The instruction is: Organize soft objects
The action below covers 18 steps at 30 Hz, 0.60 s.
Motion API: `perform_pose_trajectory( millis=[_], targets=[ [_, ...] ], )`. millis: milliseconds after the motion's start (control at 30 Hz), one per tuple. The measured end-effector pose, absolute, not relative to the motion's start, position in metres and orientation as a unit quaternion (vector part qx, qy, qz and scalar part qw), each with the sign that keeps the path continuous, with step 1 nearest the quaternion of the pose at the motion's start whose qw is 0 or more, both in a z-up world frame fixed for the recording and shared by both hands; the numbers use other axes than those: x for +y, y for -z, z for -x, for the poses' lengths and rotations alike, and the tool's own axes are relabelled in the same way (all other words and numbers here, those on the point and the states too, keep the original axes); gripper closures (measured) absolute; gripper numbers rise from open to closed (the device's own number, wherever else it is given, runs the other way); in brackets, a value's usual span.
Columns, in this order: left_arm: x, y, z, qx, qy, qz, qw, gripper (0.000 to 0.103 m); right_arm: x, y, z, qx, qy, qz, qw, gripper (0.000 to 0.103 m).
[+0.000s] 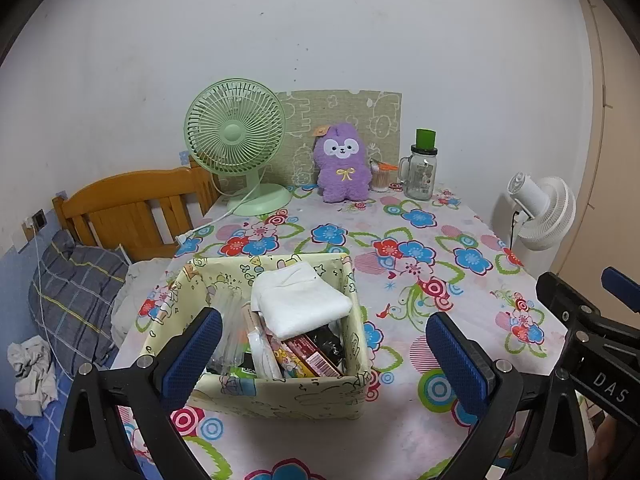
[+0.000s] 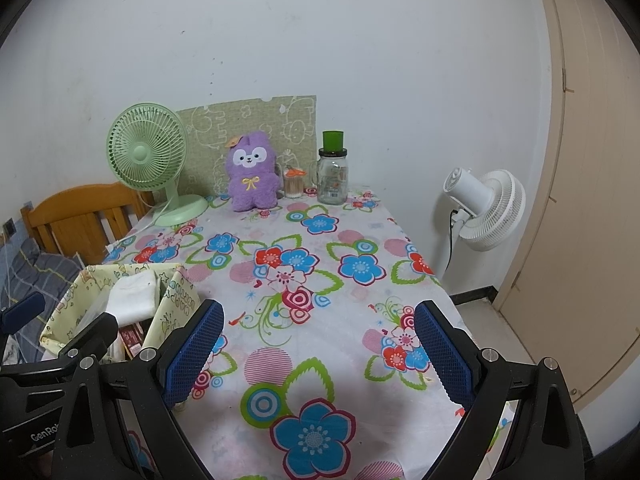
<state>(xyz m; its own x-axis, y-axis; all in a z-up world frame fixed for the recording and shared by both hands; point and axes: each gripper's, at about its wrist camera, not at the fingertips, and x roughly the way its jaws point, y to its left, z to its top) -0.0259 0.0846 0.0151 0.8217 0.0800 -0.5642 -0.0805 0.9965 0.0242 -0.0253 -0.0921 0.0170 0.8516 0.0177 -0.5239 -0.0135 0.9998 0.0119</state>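
Over the fabric box (image 1: 280, 394) on our left wrist view, our left gripper (image 1: 324, 354) gapes wide, holding nothing; a folded white towel (image 1: 300, 300) rests atop its clutter. Across on the right view, our right gripper (image 2: 318, 354) spreads equally wide above the flowered tablecloth (image 2: 320, 312), fluffy purple plush (image 2: 251, 176) standing at the far edge.

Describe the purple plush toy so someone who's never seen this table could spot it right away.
Look to the far edge of the floral-clothed table, against the wall. Between the pale green desk fan and the clear glass jar with a green lid stands the fluffy purple plush toy. It alone is furry, with a white face and yellow bow.
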Motion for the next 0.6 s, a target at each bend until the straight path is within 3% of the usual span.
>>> perform_pose_trajectory(
  millis=[600],
  targets=[
    [0.0839,-0.0147,0.0272,0.291,-0.039,0.004,0.956,0.0,-0.0922,-0.0175,0.0262,0.27,-0.009,-0.004,0.963,0.005]
  ],
)
